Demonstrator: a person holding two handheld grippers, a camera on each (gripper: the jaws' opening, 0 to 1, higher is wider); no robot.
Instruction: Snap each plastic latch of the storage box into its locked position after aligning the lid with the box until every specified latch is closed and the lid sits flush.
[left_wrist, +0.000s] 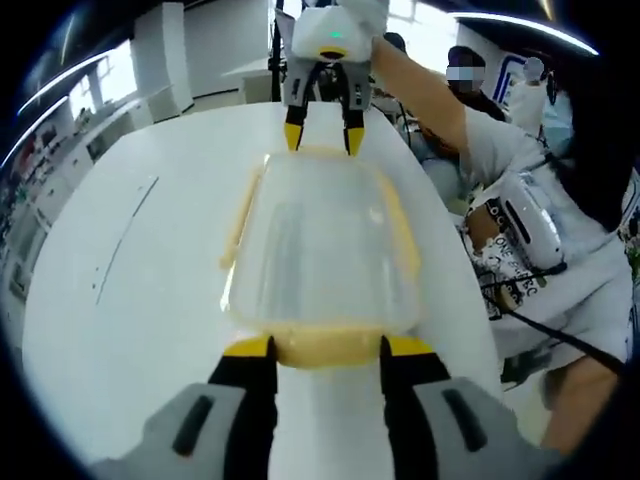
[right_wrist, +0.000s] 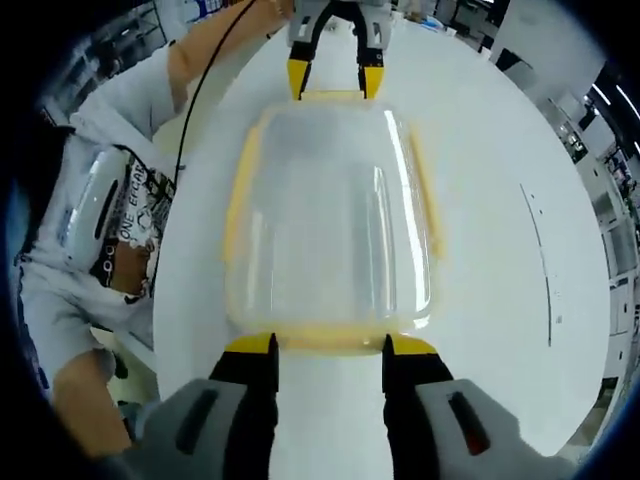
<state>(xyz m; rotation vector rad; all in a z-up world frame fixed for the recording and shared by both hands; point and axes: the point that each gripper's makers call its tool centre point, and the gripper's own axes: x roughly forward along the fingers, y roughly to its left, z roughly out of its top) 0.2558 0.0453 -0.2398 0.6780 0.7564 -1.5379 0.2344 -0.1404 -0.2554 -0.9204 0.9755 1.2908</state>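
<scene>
Left gripper view: we see the storage box (left_wrist: 322, 255), clear plastic with a translucent lid (left_wrist: 325, 235) and yellow latches, lying lengthwise in the middle of the frame on the white worktop (left_wrist: 120, 290); the left hand-held gripper (left_wrist: 326, 350) rises from the bottom edge, jaws set wide with their yellow tips at either side of the near yellow end latch (left_wrist: 325, 345), tips touching or just beside it, we cannot tell which; the long side latch (left_wrist: 240, 215) on the frame's left looks angled outward from the box wall; at top centre the right hand-held gripper (left_wrist: 325, 135) comes in, jaws spread, yellow tips at the box's far end; a person's arm (left_wrist: 420, 90) runs from it toward the upper right, with a white printed shirt (left_wrist: 545, 250) along the right edge.

Right gripper view: the same box (right_wrist: 330, 220) fills the centre, lid (right_wrist: 330, 200) on top; we cannot tell if it sits fully flush; the right hand-held gripper (right_wrist: 330, 348) rises from the bottom, jaws wide, tips bracketing the near end latch (right_wrist: 330, 338); the left hand-held gripper (right_wrist: 335, 80) is at top centre, jaws apart at the far end latch (right_wrist: 333, 96); yellow side latches (right_wrist: 238, 215) run along both long edges; the person's shirt (right_wrist: 110, 220) occupies the left of the frame; bare worktop (right_wrist: 520, 250) at right.
</scene>
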